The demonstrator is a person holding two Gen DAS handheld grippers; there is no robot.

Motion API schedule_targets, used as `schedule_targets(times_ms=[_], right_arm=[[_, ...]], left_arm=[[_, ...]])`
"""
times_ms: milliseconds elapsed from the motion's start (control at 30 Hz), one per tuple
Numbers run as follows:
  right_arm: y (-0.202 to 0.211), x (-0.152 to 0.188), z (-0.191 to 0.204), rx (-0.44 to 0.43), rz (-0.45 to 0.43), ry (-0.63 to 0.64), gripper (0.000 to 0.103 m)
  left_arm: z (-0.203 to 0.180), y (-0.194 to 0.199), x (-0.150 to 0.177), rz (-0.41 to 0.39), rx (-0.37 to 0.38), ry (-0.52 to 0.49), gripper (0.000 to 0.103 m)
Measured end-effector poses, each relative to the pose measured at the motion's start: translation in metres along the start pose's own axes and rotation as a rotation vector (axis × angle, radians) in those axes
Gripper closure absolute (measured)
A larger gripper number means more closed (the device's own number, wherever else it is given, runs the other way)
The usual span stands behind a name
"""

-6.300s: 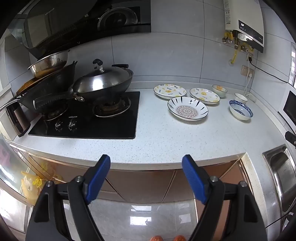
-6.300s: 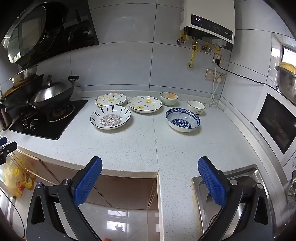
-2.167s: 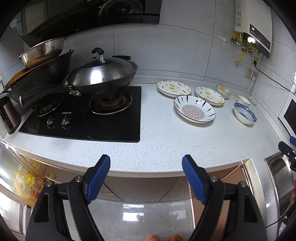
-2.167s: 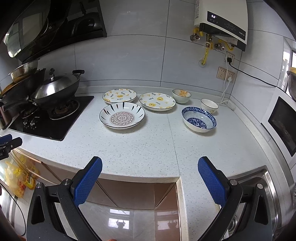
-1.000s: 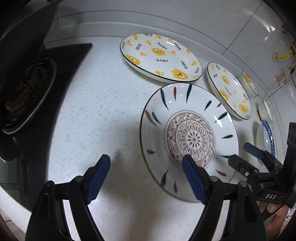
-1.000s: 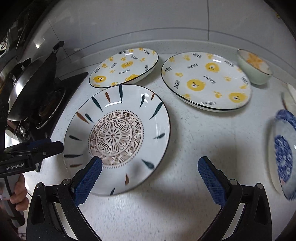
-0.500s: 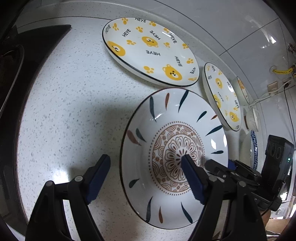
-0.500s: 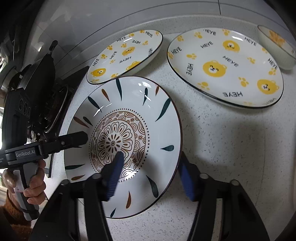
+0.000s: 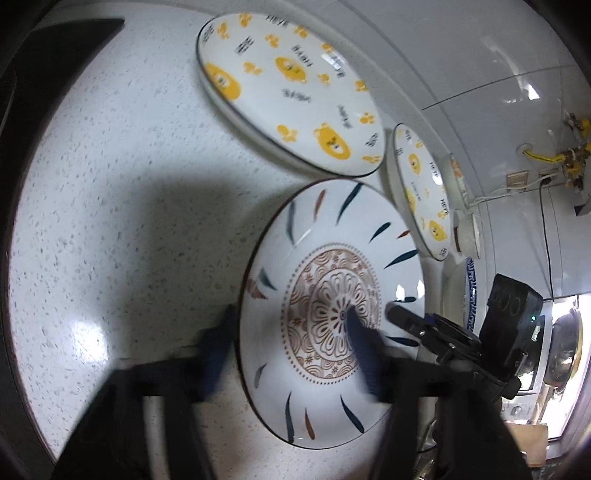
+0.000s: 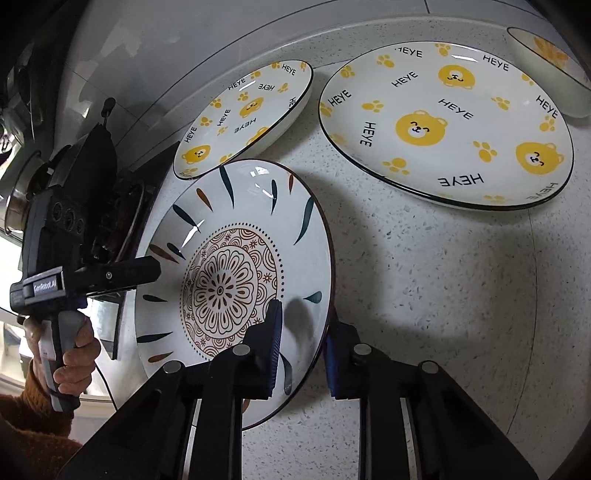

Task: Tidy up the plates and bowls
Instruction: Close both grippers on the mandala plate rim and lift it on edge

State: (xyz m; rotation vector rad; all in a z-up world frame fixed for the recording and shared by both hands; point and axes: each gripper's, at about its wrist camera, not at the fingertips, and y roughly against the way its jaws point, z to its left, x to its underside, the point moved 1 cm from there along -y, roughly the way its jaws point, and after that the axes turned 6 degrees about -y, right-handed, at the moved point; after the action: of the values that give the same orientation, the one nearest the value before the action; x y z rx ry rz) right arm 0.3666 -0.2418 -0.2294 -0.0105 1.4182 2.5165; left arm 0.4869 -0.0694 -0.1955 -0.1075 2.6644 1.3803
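Change since 0.5 s ago: both grippers have closed in on the patterned plate (image 10: 236,266); the left one now straddles its rim, and the plate's near-right edge sits higher.
Patterned plate location: on the speckled counter (image 9: 122,206), in front of the two bear plates, stove edge (image 9: 77,27) off to its left.
Plate orientation: round, so no long axis; face up, seemingly tilted with the right-gripper side raised off the counter. Far rim points at the gap between the bear plates.
Right gripper (image 10: 301,347): clenched on the plate's rim, one blue pad on the inner face, the other behind the outer edge.
Left gripper (image 9: 291,350): motion-blurred; one finger lies over the plate's centre medallion, the other outside the rim on the counter side. Cannot tell whether the pads are gripping.
Left bear plate (image 9: 288,85): flat on the counter, just beside the patterned plate's far rim.
Right bear plate (image 10: 447,122): flat, apart from the patterned plate.
Left wrist view only: blue-rimmed bowl (image 9: 470,291) edge, small white bowl (image 9: 467,236), wall sockets.
Right wrist view only: sharp view of the rim grip, hand (image 10: 74,354) on the left gripper's handle, lidded wok (image 10: 44,162), orange-patterned bowl (image 10: 554,66).
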Motion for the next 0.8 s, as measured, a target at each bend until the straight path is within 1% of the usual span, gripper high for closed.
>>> schedule_targets(times_ms=[33, 67, 100, 167, 233, 333, 467, 600, 800], right_arm=[[0.0, 0.0, -0.001, 0.0, 0.0, 0.0, 0.088], [0.0, 0.0, -0.001, 0.005, 0.001, 0.004, 0.09], [0.001, 0.0, -0.002, 0.01, -0.002, 0.006, 0.091], [0.0, -0.001, -0.003, 0.007, 0.0, 0.006, 0.091], [0.0, 0.0, -0.002, 0.005, -0.001, 0.011, 0.092], [0.003, 0.006, 0.005, 0.011, -0.008, 0.031, 0.092], [0.014, 0.019, 0.017, -0.005, -0.008, 0.052, 0.092], [0.022, 0.038, 0.039, -0.021, 0.005, 0.091, 0.092], [0.018, 0.075, 0.073, -0.049, 0.048, 0.143, 0.092]], left_arm=[[0.004, 0.001, 0.0, -0.009, -0.013, 0.019, 0.081], [0.008, 0.001, 0.0, -0.009, -0.026, 0.024, 0.086], [0.012, 0.001, 0.001, -0.009, -0.035, 0.019, 0.094], [0.017, 0.002, 0.005, -0.014, -0.021, 0.04, 0.094], [0.018, 0.003, 0.011, -0.018, -0.043, 0.026, 0.094], [0.018, 0.014, 0.025, -0.027, -0.033, 0.033, 0.094], [0.02, 0.036, 0.053, -0.048, -0.032, 0.042, 0.094], [0.032, 0.062, 0.086, -0.064, -0.042, 0.06, 0.094], [0.054, 0.094, 0.14, -0.078, -0.074, 0.068, 0.094]])
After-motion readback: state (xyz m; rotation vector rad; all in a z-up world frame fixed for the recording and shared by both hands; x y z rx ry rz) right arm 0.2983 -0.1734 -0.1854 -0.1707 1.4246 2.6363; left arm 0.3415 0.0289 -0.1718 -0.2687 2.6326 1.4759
